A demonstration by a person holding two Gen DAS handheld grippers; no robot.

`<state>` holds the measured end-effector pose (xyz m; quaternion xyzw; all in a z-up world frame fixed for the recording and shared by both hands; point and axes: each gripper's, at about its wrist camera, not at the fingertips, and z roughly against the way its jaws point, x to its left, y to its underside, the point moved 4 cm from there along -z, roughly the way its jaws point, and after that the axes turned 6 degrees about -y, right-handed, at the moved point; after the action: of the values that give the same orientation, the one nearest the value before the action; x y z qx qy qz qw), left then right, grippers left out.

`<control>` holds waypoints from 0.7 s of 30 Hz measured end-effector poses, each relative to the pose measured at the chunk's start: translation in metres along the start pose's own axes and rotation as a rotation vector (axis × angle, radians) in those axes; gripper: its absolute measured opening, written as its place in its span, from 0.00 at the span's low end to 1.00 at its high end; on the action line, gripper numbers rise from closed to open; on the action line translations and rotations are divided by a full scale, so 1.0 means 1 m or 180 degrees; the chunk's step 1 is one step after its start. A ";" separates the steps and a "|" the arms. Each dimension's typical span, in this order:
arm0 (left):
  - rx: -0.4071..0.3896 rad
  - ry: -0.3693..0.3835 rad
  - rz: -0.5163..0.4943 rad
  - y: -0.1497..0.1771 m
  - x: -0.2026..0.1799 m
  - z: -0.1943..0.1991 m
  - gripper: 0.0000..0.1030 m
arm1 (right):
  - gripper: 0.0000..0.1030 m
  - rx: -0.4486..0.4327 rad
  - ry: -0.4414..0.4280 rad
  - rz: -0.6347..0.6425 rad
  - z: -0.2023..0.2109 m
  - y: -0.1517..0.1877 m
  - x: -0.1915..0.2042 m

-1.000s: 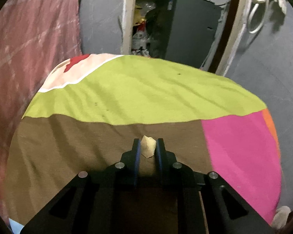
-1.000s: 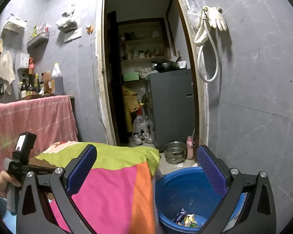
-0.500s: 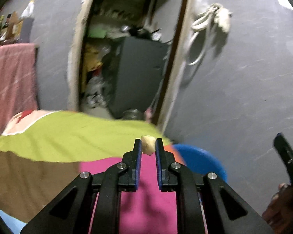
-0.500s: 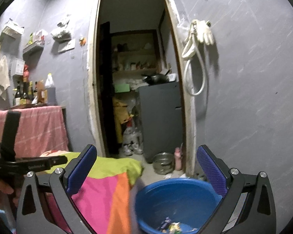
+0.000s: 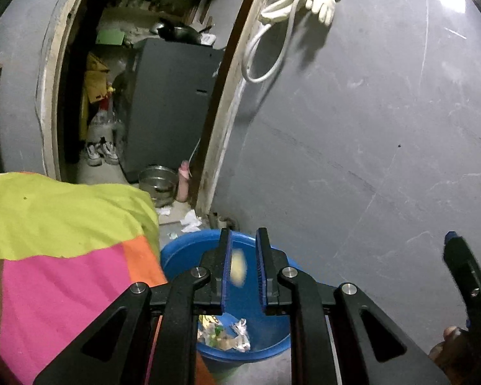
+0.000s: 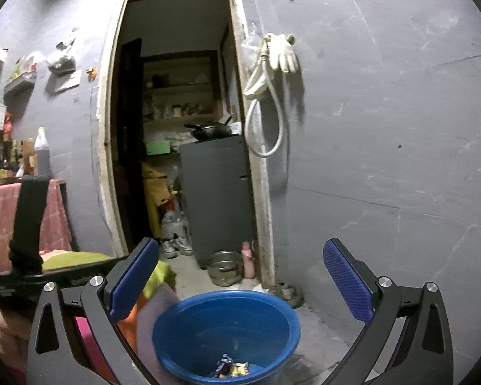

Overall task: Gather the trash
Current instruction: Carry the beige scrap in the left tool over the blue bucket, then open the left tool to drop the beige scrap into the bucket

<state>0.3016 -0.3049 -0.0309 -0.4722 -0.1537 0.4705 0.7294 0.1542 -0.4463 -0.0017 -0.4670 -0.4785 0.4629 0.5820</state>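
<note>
My left gripper (image 5: 243,256) hangs over the blue basin (image 5: 182,253) on the floor. Its jaws stand a little apart, and a blurred pale yellow scrap (image 5: 238,268) is between them, touching neither pad. Crumpled wrappers (image 5: 224,333) lie in the basin's bottom. My right gripper (image 6: 240,282) is wide open and empty, held above and in front of the same basin (image 6: 272,304), which holds a few wrappers (image 6: 229,369). The right gripper's finger (image 5: 465,276) shows at the right edge of the left wrist view.
A table under a patchwork cloth (image 5: 57,224) stands left of the basin. Behind are a grey wall (image 5: 368,128), a doorway with a grey cabinet (image 5: 173,109), a steel pot (image 5: 157,183), a pink bottle (image 5: 183,181) and shoes (image 5: 101,154). White paper scraps (image 5: 190,219) lie on the floor.
My left gripper swung right from the table to above the basin, then its jaws parted and the yellow scrap came loose. My right gripper stayed open, shifting slightly right.
</note>
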 end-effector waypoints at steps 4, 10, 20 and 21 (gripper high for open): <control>0.0068 0.0109 0.0071 0.001 0.004 -0.005 0.25 | 1.00 -0.0017 0.0030 0.0013 0.005 -0.003 -0.002; 0.0016 0.0121 0.0176 -0.004 0.006 0.014 0.27 | 1.00 -0.0029 0.0019 0.0070 0.018 -0.009 0.006; -0.0573 -0.0069 -0.0005 -0.004 0.011 0.123 0.61 | 1.00 -0.0152 -0.0039 0.0158 0.052 -0.026 0.030; -0.0612 -0.0103 -0.0014 -0.002 0.012 0.132 0.63 | 1.00 -0.0163 -0.0048 0.0158 0.057 -0.027 0.033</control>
<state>0.2211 -0.2236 0.0351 -0.5321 -0.2110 0.4596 0.6791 0.1040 -0.4116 0.0352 -0.4900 -0.4828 0.4683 0.5545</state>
